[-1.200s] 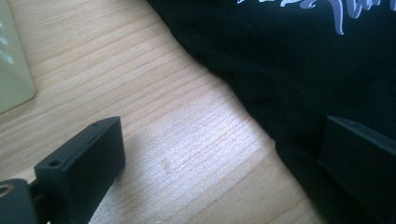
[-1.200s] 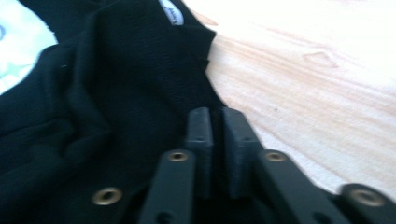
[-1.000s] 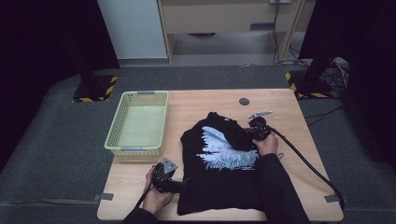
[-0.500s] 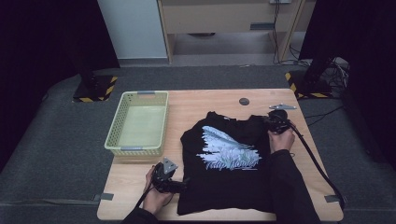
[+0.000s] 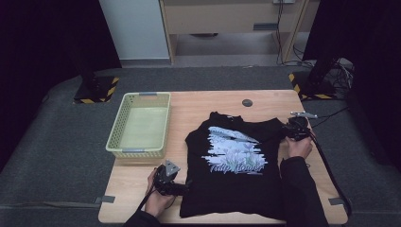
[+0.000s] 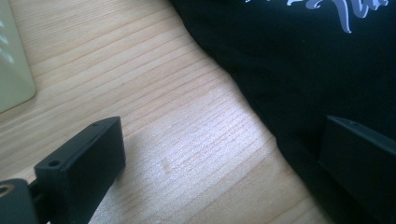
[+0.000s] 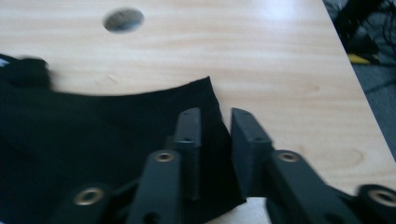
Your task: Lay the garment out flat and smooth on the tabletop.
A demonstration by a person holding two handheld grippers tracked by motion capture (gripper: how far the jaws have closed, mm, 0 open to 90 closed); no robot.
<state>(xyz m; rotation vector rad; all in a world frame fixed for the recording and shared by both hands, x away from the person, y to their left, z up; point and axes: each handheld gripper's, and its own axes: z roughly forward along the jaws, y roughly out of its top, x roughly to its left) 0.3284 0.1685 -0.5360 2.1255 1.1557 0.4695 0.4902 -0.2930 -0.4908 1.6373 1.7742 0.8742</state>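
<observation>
High view: one black shirt (image 5: 236,165) lies print-up on the table (image 5: 208,106), just right of the one basket (image 5: 139,124). Left gripper (image 5: 176,188) sits at the shirt's lower left corner, right gripper (image 5: 289,131) at the sleeve on the far side from the basket. One dark round spot (image 5: 247,102) on the table beyond the collar.

Left gripper view: jaws spread wide, one over bare wood, the other over the shirt (image 6: 299,70) edge; nothing pinched. Basket (image 6: 14,60) corner off to the side.

Right gripper view: jaws have just been opening; a narrow gap, the sleeve (image 7: 205,107) between them, pads look loose on it. Spot (image 7: 123,19) beyond the shirt.

Looks like spreading the shirt flat. To do it well: let the sleeve drop fully flat before lifting clear, pull outward away from the basket, no drag back. Left should pin the hem.

Count: one shirt, one basket, two grippers.
</observation>
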